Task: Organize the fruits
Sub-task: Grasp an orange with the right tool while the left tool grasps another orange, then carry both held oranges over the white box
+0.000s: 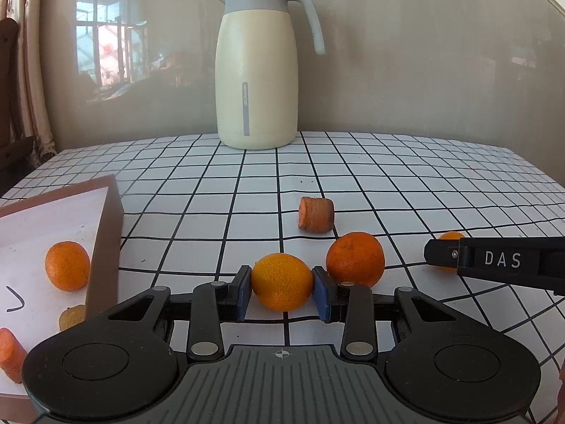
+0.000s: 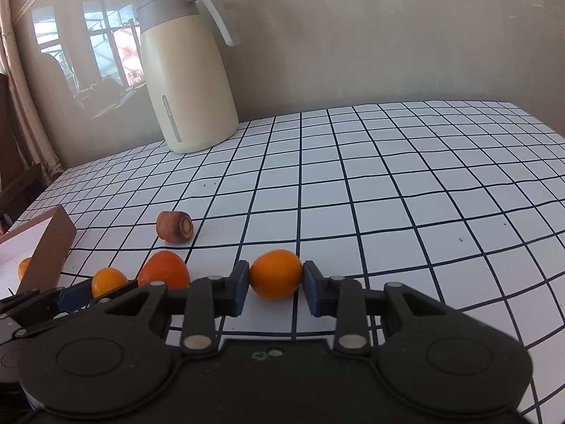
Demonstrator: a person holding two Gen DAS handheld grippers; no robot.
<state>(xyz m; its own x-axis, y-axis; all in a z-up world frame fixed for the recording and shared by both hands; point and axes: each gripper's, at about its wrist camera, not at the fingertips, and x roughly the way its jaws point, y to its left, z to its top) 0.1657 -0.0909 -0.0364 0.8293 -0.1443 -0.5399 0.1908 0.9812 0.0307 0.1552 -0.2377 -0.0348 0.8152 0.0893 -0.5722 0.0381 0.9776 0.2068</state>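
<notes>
1. Nearest the left wrist camera, the left gripper (image 1: 282,291) is closed on a yellowish orange (image 1: 281,281); both blue pads press its sides, and it sits low over the checked tablecloth (image 1: 388,183).
2. Just right of that fruit, a deeper orange mandarin (image 1: 355,259) rests on the cloth, close behind the right-hand pad.
3. Behind the mandarin lies a stubby carrot piece (image 1: 316,214) on its side, apart from the fruit.
4. At the left edge stands a brown-walled box (image 1: 107,233) with a white floor. Inside it are another orange (image 1: 67,265), a small yellowish piece (image 1: 71,316) by the wall, and a carrot chunk (image 1: 10,355) at the near corner.
5. From its own camera, the right gripper (image 2: 276,284) clamps a small orange (image 2: 275,274), with both pads against its sides, just above the cloth.
6. That gripper shows in the left view as a black finger marked "DAS", partly covering its fruit.
7. A cream jug (image 1: 257,67) with a grey lid stands upright at the far edge of the table, by the wall.
</notes>
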